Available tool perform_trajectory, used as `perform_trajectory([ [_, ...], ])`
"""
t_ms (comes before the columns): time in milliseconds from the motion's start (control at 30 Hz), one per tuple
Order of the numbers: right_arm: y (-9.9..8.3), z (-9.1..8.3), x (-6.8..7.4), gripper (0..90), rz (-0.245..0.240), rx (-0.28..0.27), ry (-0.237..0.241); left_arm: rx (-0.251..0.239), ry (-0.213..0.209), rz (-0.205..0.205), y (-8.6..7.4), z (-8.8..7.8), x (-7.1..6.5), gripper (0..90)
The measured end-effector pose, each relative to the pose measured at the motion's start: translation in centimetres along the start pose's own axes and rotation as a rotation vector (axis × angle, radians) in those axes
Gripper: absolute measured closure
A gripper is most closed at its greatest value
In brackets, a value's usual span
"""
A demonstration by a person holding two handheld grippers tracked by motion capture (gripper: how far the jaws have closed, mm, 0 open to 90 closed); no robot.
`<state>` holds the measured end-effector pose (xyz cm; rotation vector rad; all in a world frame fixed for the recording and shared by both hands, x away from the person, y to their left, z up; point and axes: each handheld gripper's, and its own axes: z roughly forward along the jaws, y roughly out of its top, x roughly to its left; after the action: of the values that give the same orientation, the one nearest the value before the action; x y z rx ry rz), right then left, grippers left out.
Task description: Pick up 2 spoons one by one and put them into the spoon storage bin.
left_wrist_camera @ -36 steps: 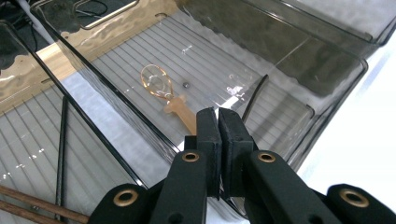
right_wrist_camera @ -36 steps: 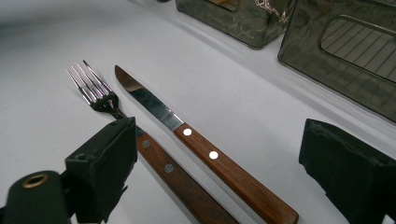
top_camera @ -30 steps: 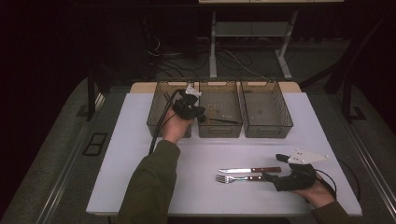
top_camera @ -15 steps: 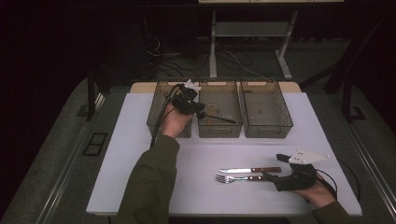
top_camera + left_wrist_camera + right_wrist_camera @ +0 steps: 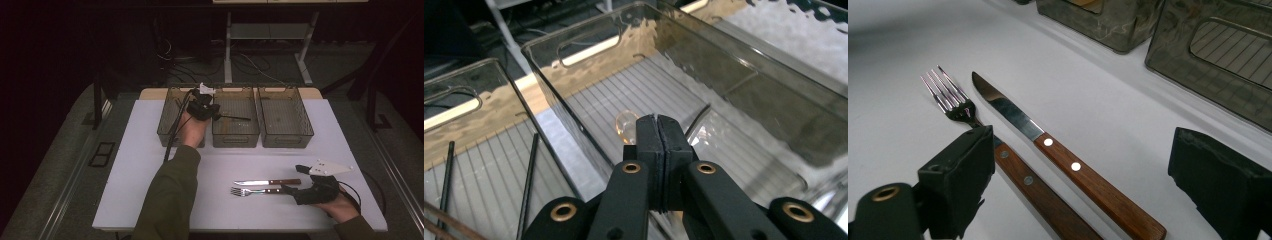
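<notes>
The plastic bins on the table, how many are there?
3, in a row at the far edge: left bin, middle bin, right bin.

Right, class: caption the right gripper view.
Open right gripper poised over a wooden-handled fork and knife.

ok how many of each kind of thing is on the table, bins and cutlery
bins: 3 (left, middle, right)
knives: 1
forks: 1
spoons: 1, held in the shut left gripper over the middle bin
thin dark sticks in the left bin: 2 that I can make out
total: 8
</notes>
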<state>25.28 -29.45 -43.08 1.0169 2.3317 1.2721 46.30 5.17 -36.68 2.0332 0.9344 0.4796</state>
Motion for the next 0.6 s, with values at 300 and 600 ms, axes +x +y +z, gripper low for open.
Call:
perform_trajectory([
  [300,0.1,0.1,0.1,11.7,-0.006,-0.002,-0.001,0.002,-0.061,0.011,0.0,-1.2,0.1,63.6],
  [600,0.0,0.2,0.2,11.6,-0.004,0.007,0.0,0.011,-0.167,0.053,-0.9,-2.5,-0.7,53.2],
])
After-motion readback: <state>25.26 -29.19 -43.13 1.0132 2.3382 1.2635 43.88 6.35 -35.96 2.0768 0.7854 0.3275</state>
